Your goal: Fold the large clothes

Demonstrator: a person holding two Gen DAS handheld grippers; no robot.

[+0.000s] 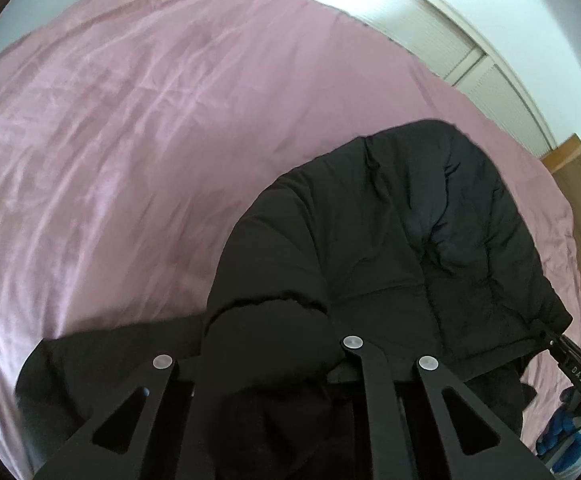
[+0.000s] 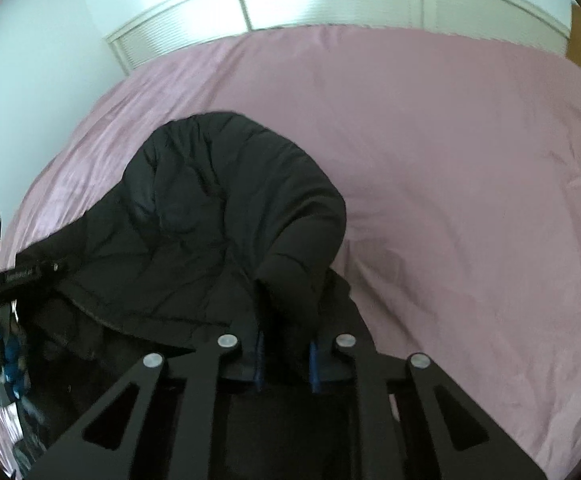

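Pink bedsheet (image 1: 130, 140), wrinkled | black puffer jacket (image 1: 390, 232) (quilted, matte) lengthwise away from both cameras | left gripper (image 1: 266, 360) clamped on jacket fabric | right gripper (image 2: 286, 354) likewise, blue pads (image 2: 259, 360)

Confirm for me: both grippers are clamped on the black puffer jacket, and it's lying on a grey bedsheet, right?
Not quite: the bedsheet is pink, not grey, as both wrist views show. The rest holds: the left gripper and right gripper are each shut on the black puffer jacket.
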